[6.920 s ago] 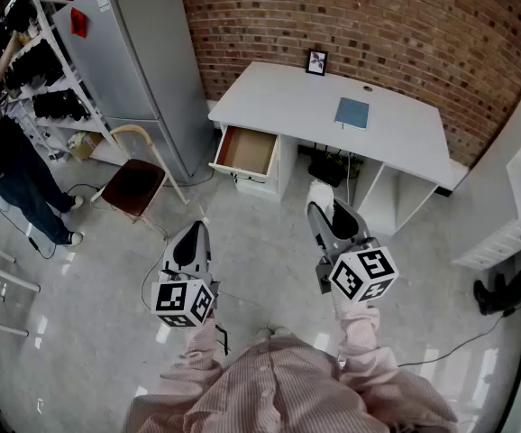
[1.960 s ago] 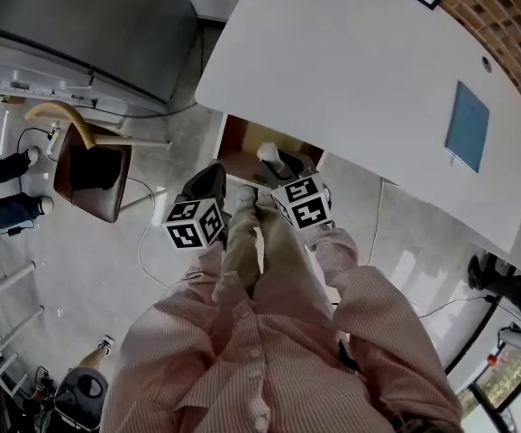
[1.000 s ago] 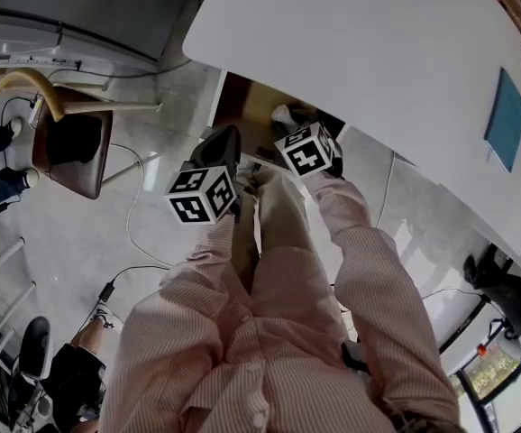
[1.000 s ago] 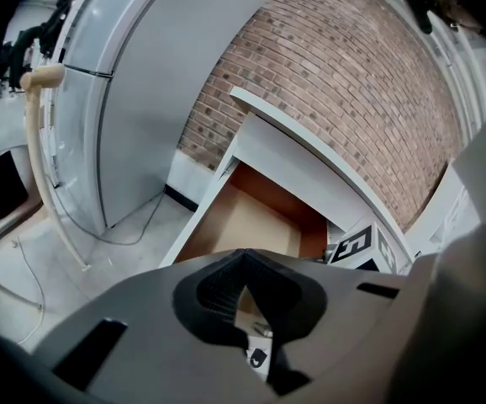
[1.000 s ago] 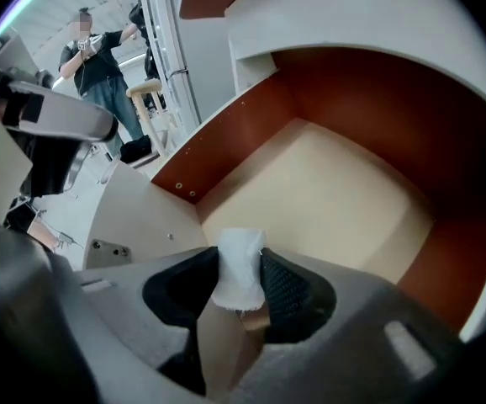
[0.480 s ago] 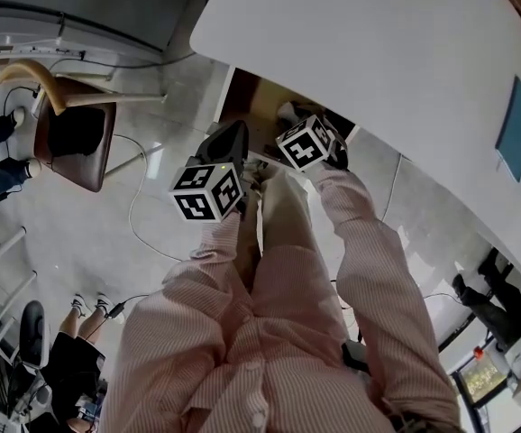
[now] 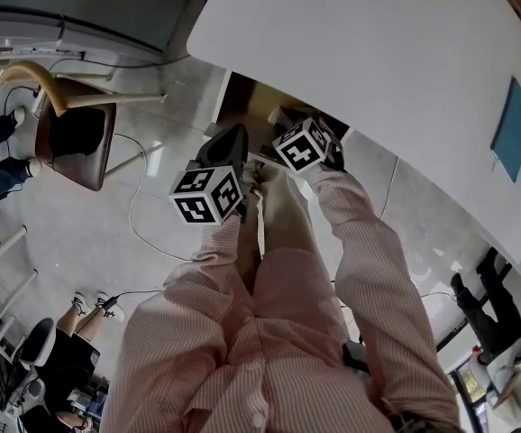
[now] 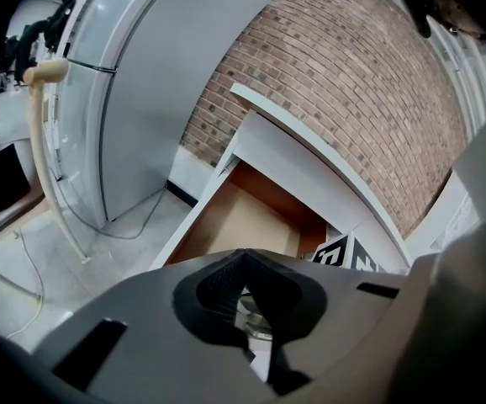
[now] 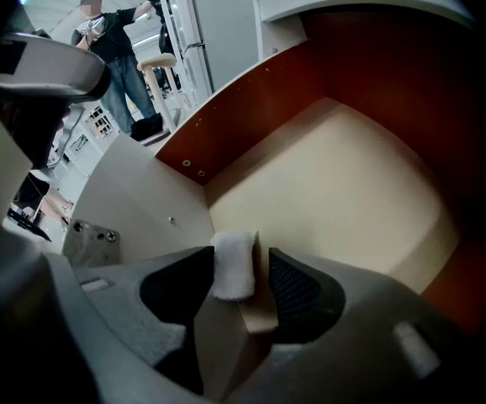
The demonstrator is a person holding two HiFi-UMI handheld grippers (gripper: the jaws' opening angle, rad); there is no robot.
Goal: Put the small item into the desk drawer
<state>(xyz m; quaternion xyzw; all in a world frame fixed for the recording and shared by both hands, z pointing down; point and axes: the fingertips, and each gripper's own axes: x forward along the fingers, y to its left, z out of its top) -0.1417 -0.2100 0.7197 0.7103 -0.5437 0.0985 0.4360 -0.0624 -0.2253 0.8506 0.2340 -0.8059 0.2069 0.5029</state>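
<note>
The small white item (image 9: 233,263) stands between my right gripper's (image 9: 241,259) jaws, which are opening. It leans on the left pad, and a gap shows beside the right pad. It hovers just over the tan floor of the open desk drawer (image 9: 344,183). In the head view, the right gripper (image 7: 285,123) reaches into the drawer (image 7: 241,97) under the white desk top (image 7: 378,52), with the item (image 7: 279,115) at its tip. My left gripper (image 7: 228,139) waits at the drawer's front, shut and empty. In its own view its jaws (image 8: 243,261) meet before the drawer (image 8: 243,217).
A brown chair (image 7: 73,138) stands to the left, with a cable (image 7: 137,207) on the floor beside it. A blue book (image 7: 513,118) lies on the desk. A grey fridge (image 8: 167,74) stands left of the desk. A person (image 9: 113,40) stands farther off.
I have come from across the room up to the desk. The right gripper has carried the white item into the drawer, and over the last second both grippers hardly shift.
</note>
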